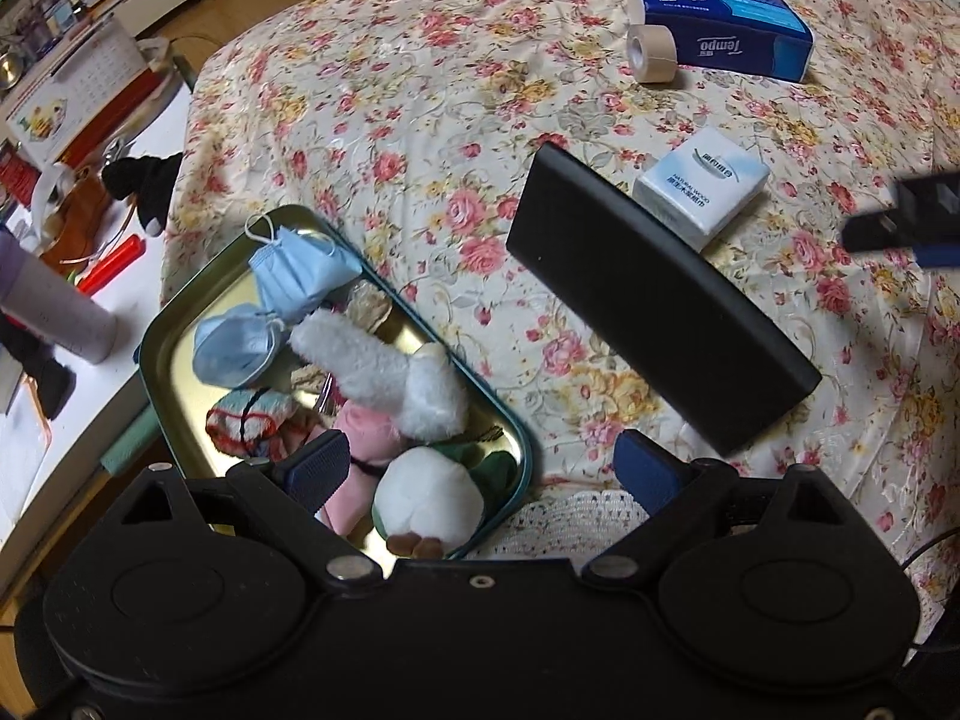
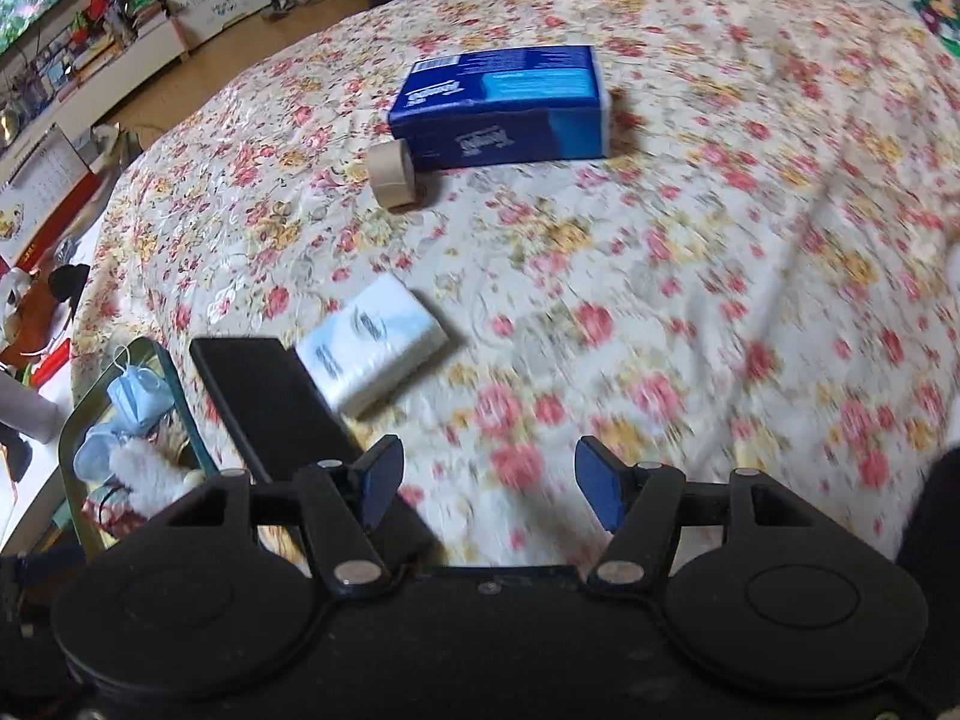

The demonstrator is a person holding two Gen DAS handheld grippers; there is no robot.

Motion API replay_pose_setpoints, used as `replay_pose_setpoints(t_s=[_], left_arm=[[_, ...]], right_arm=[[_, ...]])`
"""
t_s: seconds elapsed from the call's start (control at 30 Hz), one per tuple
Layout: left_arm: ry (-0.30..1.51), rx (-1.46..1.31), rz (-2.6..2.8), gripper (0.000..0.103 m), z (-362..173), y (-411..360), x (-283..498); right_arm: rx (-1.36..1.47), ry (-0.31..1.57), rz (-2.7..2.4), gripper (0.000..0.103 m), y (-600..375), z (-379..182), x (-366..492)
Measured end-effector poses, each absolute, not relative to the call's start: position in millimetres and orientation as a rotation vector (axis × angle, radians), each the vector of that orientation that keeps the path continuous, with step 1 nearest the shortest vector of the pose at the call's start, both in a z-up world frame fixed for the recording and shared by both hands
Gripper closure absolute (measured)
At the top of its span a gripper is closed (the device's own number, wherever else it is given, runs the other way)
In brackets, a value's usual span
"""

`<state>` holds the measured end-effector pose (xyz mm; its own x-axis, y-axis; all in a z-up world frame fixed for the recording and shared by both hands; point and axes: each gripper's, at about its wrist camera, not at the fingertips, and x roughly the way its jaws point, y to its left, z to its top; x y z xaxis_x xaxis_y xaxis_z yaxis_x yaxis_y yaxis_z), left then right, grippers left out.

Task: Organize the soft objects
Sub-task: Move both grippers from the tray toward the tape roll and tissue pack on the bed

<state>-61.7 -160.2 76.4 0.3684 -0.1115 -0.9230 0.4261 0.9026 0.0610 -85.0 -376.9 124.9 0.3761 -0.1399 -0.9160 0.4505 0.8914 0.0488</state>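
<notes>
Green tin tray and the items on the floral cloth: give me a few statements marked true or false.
1. Two blue face masks lie in the green tin tray. True.
2. The tape roll stands beside the blue tissue pack. True.
3. The small white tissue pack is inside the tray. False: it lies on the floral cloth, next to the black case.
4. The right gripper holds a plush toy. False: its jaws are open and empty.
5. The left gripper is open. True.

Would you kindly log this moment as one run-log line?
left gripper: open, empty | right gripper: open, empty | tin tray: masks, plush toys inside | white tissue pack: on bedspread
</notes>
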Motion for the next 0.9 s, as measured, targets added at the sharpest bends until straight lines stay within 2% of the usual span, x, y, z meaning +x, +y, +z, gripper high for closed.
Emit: replay_pose_setpoints(t_s=[0.43,0.9], left_arm=[[1.201,0.286,-0.358,0.011,59,-155,-39],[1.238,0.249,-0.347,0.011,48,-142,-25]], right_arm=[[0.165,1.235,-0.300,0.031,-347,93,-2],[0.120,1.273,-0.278,0.030,-342,67,23]])
